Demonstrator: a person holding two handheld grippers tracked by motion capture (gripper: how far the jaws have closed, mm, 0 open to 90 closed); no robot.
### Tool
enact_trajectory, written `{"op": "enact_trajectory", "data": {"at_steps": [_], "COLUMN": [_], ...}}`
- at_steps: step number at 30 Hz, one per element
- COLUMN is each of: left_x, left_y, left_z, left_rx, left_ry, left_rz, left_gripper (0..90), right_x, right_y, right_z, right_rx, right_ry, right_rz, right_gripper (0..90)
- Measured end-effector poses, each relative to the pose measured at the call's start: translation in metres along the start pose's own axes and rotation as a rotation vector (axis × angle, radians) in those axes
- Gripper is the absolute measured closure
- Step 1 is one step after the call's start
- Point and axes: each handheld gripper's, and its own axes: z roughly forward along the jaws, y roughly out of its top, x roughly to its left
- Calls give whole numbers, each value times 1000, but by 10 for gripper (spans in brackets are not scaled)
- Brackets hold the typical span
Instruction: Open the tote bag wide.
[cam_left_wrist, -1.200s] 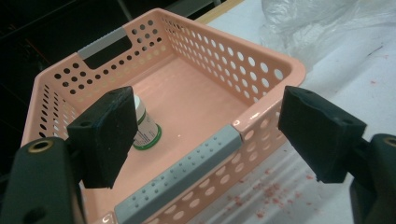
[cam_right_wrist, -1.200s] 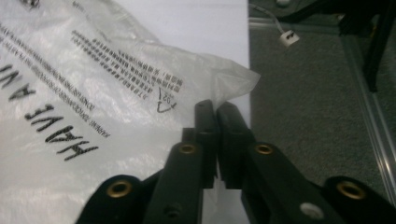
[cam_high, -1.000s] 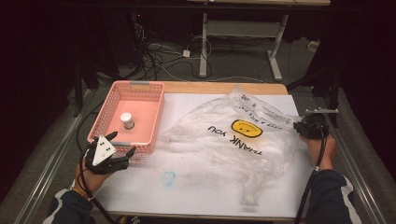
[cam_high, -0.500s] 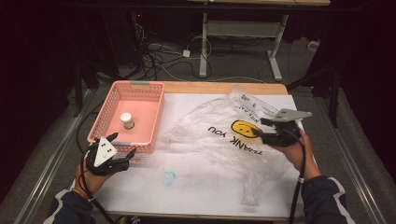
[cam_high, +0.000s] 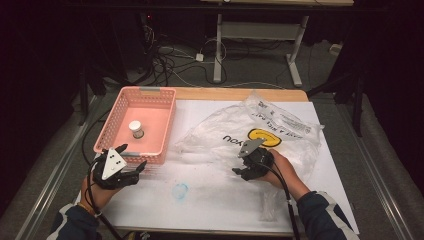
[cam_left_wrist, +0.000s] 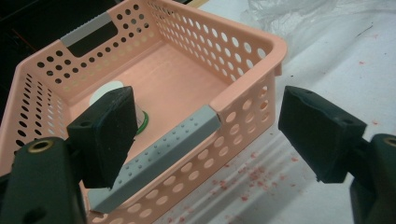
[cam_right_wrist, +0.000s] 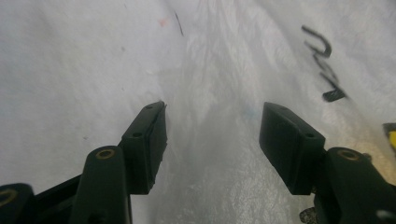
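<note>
High view is showing the right gripper (cam_high: 239, 173) hovering over the near-left part of the clear plastic bag (cam_high: 280, 131), which is lying crumpled on the right half of the table (cam_high: 220, 200). Its jaws have just been opening and are standing wide, nothing pinched between them; right gripper view is showing only bag film (cam_right_wrist: 210, 70) under the gap. Left gripper (cam_high: 132, 169) is sitting at the near rim of the pink basket (cam_high: 165, 125), jaws wide, straddling the grey handle strip (cam_left_wrist: 159, 156) without clamping it. A small white-lidded jar (cam_high: 136, 129) is standing inside the basket. Looks like a regrasp on the bag. Next move probably calls for lowering onto a raised fold and closing on a single layer, not flat film.
</note>
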Motion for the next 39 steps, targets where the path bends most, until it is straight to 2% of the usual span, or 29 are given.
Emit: {"op": "enact_trajectory", "data": {"at_steps": [2, 5, 8, 10, 15, 16, 18, 20, 21, 22, 24, 25, 26, 27, 28, 29, 31, 32, 33, 34, 35, 36, 38, 39], "left_x": [0, -1, -1, -1, 3, 7, 10, 21, 21, 28, 33, 37, 42, 51, 51, 56, 64, 69, 77, 77, 87, 87, 94, 97], "left_y": [0, 0, 0, 0, 6, 12, 15, 21, 21, 24, 26, 29, 32, 39, 39, 43, 51, 55, 60, 60, 64, 64, 66, 67], "left_z": [0, 1, 1, 1, 0, -1, -1, -2, -2, -2, -1, 1, 4, 12, 12, 16, 28, 35, 49, 49, 65, 65, 80, 87], "left_rx": [1, 5, 6, 7, -3, -15, -19, -29, -29, -29, -25, -15, -4, 33, 33, 50, 85, 97, 141, 141, 200, 200, 264, 295], "left_ry": [-3, -4, -5, -5, 2, 11, 11, 15, 15, 16, 8, 3, -1, -28, -28, -20, -27, -16, -22, -22, -35, -35, -31, -50], "left_rz": [-1, 3, 5, 6, 36, 45, 38, 12, 12, -6, -16, -20, -23, -26, -26, -21, -26, -11, -32, -32, -57, -57, -58, -68], "left_gripper": [191, 191, 191, 191, 191, 191, 191, 191, 191, 191, 190, 188, 188, 186, 186, 186, 186, 186, 186, 187, 187, 188, 192, 192], "right_x": [0, -2, -4, -6, -8, -10, -12, -12, -12, -13, -14, -15, -15, -18, -18, -21, -23, -23, -24, -24, -24, -24, -24, -24], "right_y": [-2, -3, -4, -5, -2, 0, 4, 8, 10, 12, 17, 19, 19, 25, 25, 30, 34, 35, 36, 37, 37, 37, 37, 37], "right_z": [6, 11, 14, 13, 2, -7, -15, -22, -26, -29, -36, -39, -39, -45, -45, -50, -52, -53, -55, -56, -56, -56, -59, -59], "right_rx": [19, 62, 64, 67, 14, -38, -78, -123, -152, -177, -221, -243, -243, -284, -284, -319, -340, -347, -353, -358, -365, -365, -377, -377], "right_ry": [10, -15, -24, -41, -84, -118, -152, -206, -230, -242, -269, -280, -280, -288, -288, -293, -300, -300, -307, -310, -310, -310, -321, -321], "right_rz": [17, 22, 41, 38, 55, 75, 87, 105, 115, 120, 128, 133, 133, 146, 146, 162, 173, 175, 174, 175, 176, 176, 182, 182], "right_gripper": [488, 579, 751, 824, 878, 900, 900, 900, 900, 900, 900, 900, 900, 900, 900, 900, 900, 900, 900, 900, 900, 900, 900, 900]}}
